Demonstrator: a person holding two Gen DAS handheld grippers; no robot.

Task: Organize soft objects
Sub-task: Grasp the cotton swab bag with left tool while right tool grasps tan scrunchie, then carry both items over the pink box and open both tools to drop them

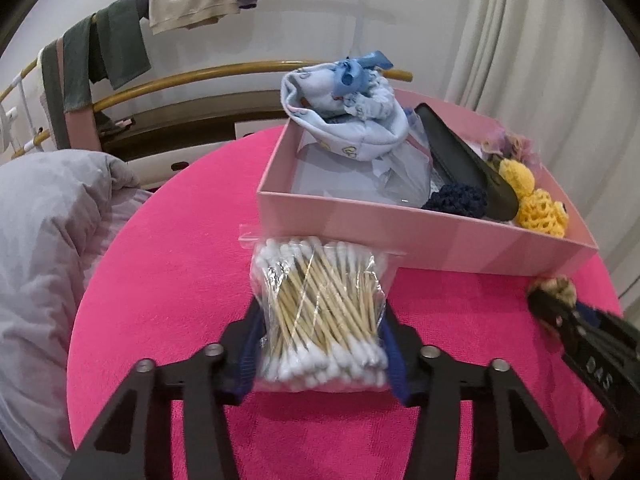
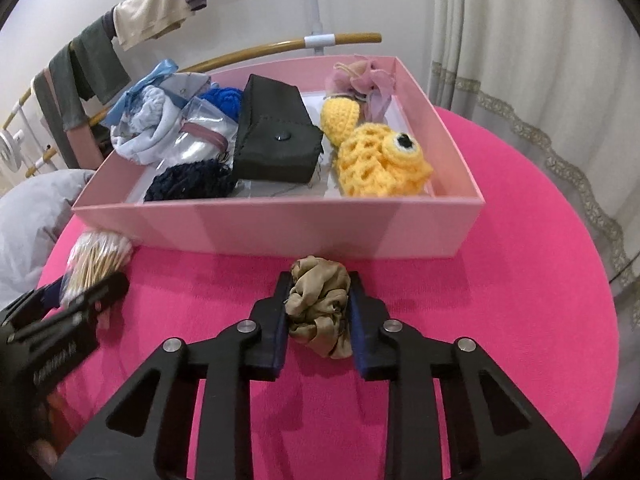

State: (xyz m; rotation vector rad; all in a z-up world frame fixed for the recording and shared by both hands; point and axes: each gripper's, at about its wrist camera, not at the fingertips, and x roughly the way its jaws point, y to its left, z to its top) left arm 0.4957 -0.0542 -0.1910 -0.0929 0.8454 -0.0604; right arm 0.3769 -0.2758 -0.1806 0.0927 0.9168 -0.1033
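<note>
Left gripper: pinching bag of cotton swabs between both blue pads, bag squeezed at its sides, resting on or just above pink tablecloth; contact with cloth not resolvable. Bag just near of pink box, at its left near corner.

Right gripper: clamped on beige scrunchie, pads pressed into both sides of the crumpled fabric. Scrunchie just near of box front wall, roughly centred along it.

Inside box, left to right: light blue cloth bundle with blue ribbon, clear pouch, navy crochet piece at near wall, black snap case in middle, yellow crochet fish at right, pink fabric flower at far right corner.

Beyond table: clothes on wooden rail far left, grey bedding left, curtain right.
</note>
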